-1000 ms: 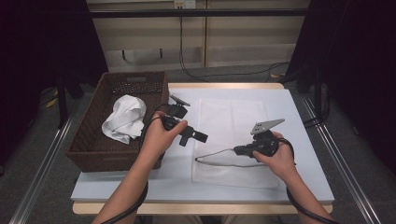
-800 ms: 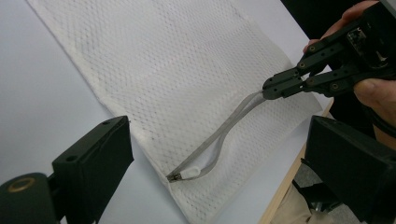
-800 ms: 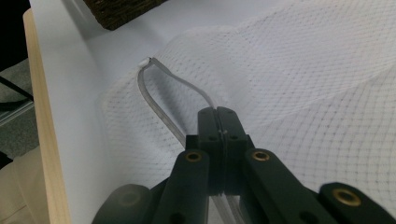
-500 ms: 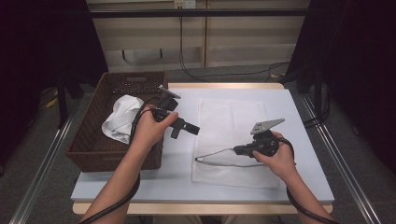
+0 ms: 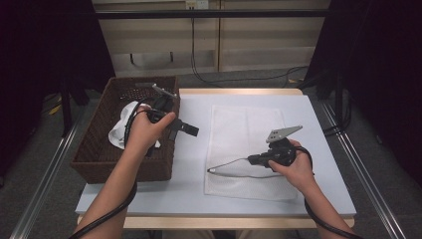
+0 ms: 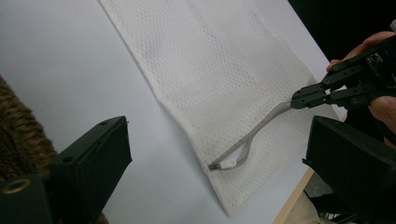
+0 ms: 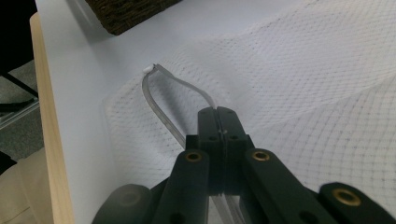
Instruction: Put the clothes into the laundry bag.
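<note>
A white mesh bag (image 5: 246, 134) lies flat on the table's right half. My right gripper (image 5: 253, 160) is shut on a pale band (image 5: 229, 166) at the bag's near edge, and the band loops out to the left to a small white end (image 7: 148, 68). The jaws (image 7: 219, 114) meet on that band, lifting the mesh a little. Over the right rim of the brown wicker basket (image 5: 94, 154) my left gripper (image 5: 191, 130) is held open, pointing right toward the bag. Nothing sits between its jaws (image 6: 217, 128). A white cloth (image 5: 118, 133) lies inside the basket.
The white table top (image 5: 189, 179) has a wooden front edge (image 5: 224, 222). The basket takes the left side. Black cables trail from both grippers along the forearms. Dark curtains and metal rails flank the table.
My left hand has drawn back to the left and slightly up, from the table beside the bag to above the basket's rim. The right gripper has kept its grip and place.
</note>
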